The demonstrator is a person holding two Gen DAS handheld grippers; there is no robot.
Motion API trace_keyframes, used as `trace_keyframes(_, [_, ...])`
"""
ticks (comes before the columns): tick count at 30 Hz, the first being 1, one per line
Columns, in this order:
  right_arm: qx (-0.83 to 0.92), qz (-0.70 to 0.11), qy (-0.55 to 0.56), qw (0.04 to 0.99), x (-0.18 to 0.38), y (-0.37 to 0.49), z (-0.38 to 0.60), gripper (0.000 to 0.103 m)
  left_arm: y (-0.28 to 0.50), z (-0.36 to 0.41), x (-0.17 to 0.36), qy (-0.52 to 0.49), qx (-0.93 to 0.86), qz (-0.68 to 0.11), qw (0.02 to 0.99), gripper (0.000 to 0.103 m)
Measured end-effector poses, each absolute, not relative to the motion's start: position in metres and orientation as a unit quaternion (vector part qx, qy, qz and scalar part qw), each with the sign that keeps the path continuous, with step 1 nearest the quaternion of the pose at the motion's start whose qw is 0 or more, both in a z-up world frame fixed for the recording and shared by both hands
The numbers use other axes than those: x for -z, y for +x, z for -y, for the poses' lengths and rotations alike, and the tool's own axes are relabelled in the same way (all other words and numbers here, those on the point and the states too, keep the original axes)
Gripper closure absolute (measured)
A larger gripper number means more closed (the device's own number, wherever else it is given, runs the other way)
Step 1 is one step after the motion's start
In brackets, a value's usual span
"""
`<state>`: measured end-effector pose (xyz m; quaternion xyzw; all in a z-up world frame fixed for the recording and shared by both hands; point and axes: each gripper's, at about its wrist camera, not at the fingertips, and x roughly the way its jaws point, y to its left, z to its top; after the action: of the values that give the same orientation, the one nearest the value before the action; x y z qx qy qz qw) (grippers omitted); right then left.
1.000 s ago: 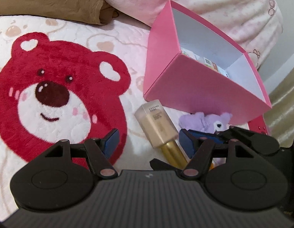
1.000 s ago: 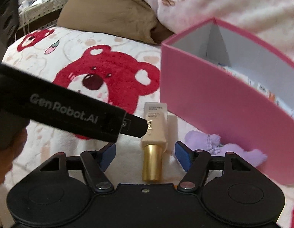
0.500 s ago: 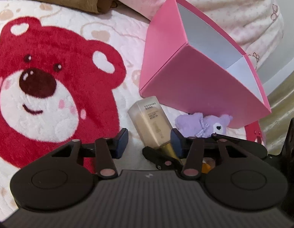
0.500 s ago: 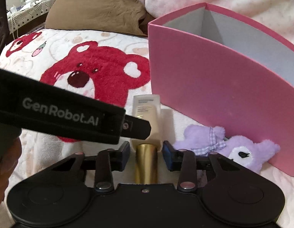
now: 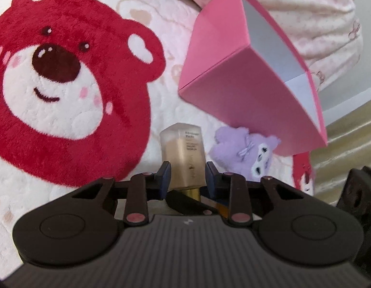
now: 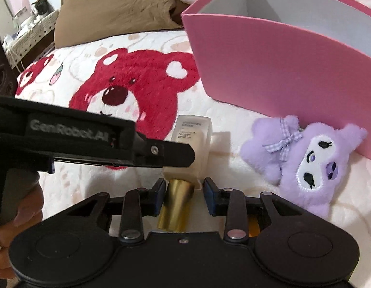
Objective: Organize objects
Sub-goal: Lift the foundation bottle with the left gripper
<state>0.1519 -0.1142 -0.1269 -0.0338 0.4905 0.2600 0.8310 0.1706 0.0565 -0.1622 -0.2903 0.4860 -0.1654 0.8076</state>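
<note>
A foundation bottle [image 5: 183, 146] with a gold cap [image 6: 177, 206] lies on the bed between both grippers. My left gripper [image 5: 187, 176] is shut on its frosted glass body. My right gripper [image 6: 184, 190] is shut on the gold cap end. In the right wrist view, one black finger [image 6: 166, 153] of the left gripper crosses from the left and covers part of the bottle [image 6: 193, 134]. A hand holds that gripper at the lower left. An open pink box [image 5: 245, 88] [image 6: 269, 72] stands just beyond.
A purple plush toy [image 5: 247, 153] [image 6: 305, 153] leans against the pink box's near wall, right of the bottle. The blanket bears a big red bear face [image 5: 65, 84] [image 6: 142, 81]. A brown pillow [image 6: 113, 7] and a pink patterned pillow [image 5: 305, 12] lie behind the box.
Both pairs of jaws went from wide open to shut, the left on the bottle's body and the right on its cap. Both grippers rolled a little.
</note>
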Motion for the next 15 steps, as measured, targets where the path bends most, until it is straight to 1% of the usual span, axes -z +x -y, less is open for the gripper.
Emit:
trace_keyframes(1, [-0.259, -0.49, -0.036, 0.832, 0.128, 0.152, 0.113, 0.063, 0.171, -0.054, 0.163, -0.28, 0.165, -0.487, 0.811, 0.074])
trace_keyframes(2, [-0.26, -0.49, -0.035, 0.832, 0.129, 0.151, 0.114, 0.063, 0.171, -0.052, 0.163, -0.272, 0.163, -0.486, 0.815, 0.07])
trace_keyframes(4, [-0.262, -0.488, -0.03, 0.832, 0.129, 0.151, 0.116, 0.063, 0.174, -0.052, 0.166, -0.275, 0.161, -0.484, 0.815, 0.068])
trace_keyframes(6, [-0.263, -0.487, -0.023, 0.833, 0.13, 0.152, 0.119, 0.062, 0.177, -0.053, 0.171, -0.284, 0.16, -0.488, 0.81, 0.06])
trace_keyframes(9, [-0.265, -0.483, -0.01, 0.835, 0.133, 0.155, 0.121, 0.062, 0.18, -0.055, 0.175, -0.295, 0.16, -0.486, 0.807, 0.059])
trace_keyframes(11, [-0.266, -0.478, -0.007, 0.837, 0.133, 0.155, 0.121, 0.061, 0.179, -0.055, 0.174, -0.291, 0.162, -0.481, 0.811, 0.062])
trace_keyframes(15, [-0.264, -0.467, -0.016, 0.844, 0.132, 0.152, 0.119, 0.062, 0.176, -0.048, 0.167, -0.264, 0.165, -0.473, 0.824, 0.064])
